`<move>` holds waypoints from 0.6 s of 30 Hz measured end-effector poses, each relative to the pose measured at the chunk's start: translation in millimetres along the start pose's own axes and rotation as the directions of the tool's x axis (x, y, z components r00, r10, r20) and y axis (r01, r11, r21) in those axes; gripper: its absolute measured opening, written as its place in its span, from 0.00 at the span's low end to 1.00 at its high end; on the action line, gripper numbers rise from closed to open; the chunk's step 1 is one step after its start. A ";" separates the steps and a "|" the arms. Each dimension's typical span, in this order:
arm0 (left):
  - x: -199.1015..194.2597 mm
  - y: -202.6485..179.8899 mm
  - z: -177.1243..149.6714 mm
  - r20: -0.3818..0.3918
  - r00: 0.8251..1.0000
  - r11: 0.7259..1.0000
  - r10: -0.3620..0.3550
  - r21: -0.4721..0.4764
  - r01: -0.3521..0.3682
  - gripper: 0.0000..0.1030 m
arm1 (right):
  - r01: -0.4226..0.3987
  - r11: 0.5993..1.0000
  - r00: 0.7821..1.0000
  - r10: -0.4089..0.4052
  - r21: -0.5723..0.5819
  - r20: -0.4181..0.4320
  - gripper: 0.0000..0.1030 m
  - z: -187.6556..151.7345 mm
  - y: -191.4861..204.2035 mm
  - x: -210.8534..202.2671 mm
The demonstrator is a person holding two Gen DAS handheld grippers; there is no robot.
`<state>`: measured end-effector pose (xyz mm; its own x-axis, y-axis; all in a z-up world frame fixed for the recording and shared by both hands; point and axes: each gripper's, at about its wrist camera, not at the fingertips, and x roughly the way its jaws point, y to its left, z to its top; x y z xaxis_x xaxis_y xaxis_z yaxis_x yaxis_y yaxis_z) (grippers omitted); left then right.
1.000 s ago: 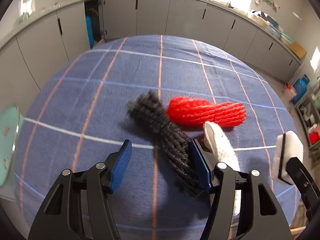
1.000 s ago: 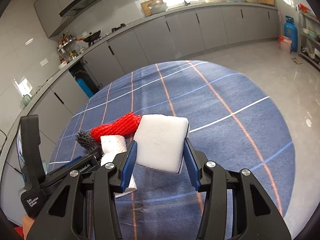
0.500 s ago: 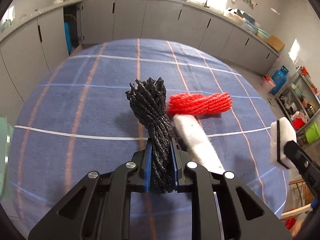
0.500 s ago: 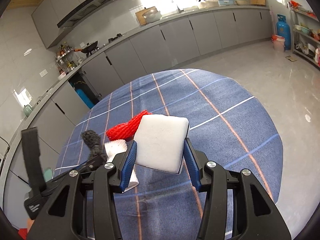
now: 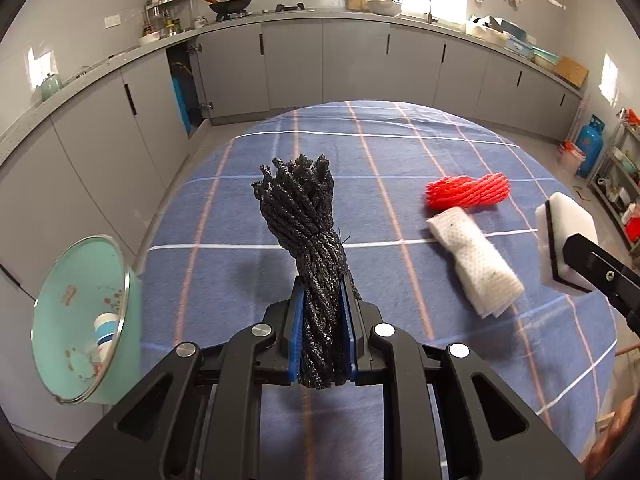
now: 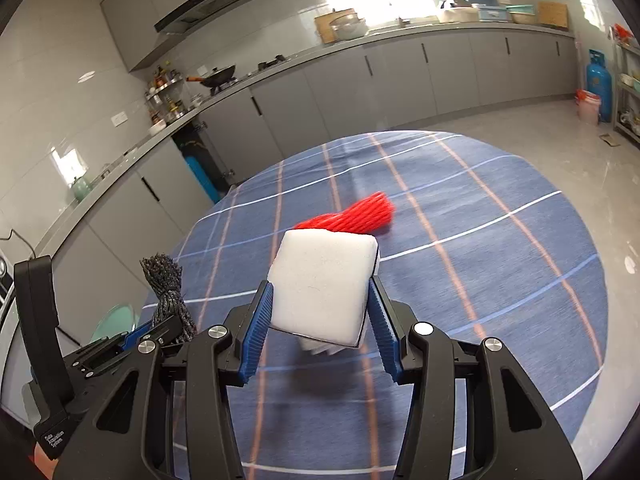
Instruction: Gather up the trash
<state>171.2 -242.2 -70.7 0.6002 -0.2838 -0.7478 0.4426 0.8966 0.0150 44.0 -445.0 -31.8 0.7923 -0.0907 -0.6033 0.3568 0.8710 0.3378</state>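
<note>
A: How are the 2 grippers loaded?
B: The black net bundle (image 5: 306,240) is clamped upright in the left gripper (image 5: 322,344); the white sponge (image 6: 322,284) is clamped in the right gripper (image 6: 320,332).

A: Where is the bin (image 5: 80,316)?
B: It is seen at lower left of the left wrist view, nearer the left gripper.

A black twisted net bundle (image 5: 310,240) stands upright, pinched at its lower end above the cloth, and a white foam block (image 6: 322,286) is likewise held aloft — a red net (image 5: 466,192) touches a white folded wad (image 5: 474,260), both lying flat.
</note>
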 end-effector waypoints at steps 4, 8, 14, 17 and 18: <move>-10.4 9.8 -3.1 0.021 1.000 1.000 0.019 0.008 -0.020 0.17 | -0.005 1.000 1.000 0.005 -0.018 -0.014 0.47 -5.2 13.5 3.2; -15.6 17.7 -6.0 0.028 1.000 1.000 0.012 -0.001 -0.012 0.17 | -0.005 1.000 1.000 0.004 -0.029 -0.026 0.47 -12.2 20.7 5.3; -16.7 21.8 -13.6 0.024 1.000 1.000 0.003 -0.004 -0.003 0.17 | -0.007 0.998 0.999 0.005 -0.055 -0.037 0.47 -26.4 35.0 5.4; -17.4 23.5 -16.7 0.023 1.000 1.000 0.001 -0.005 -0.001 0.17 | -0.012 0.998 0.999 0.009 -0.061 -0.043 0.47 -29.9 40.4 5.3; -18.2 25.4 -18.2 0.022 1.000 1.000 0.000 -0.010 0.000 0.17 | -0.013 0.998 0.999 0.010 -0.062 -0.043 0.47 -31.4 42.1 4.7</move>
<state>159.3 -208.1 -68.8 0.6148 -0.2911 -0.7330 0.4361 0.8999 0.0085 47.2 -393.6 -43.1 0.7741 -0.0610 -0.6302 0.3150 0.9005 0.2997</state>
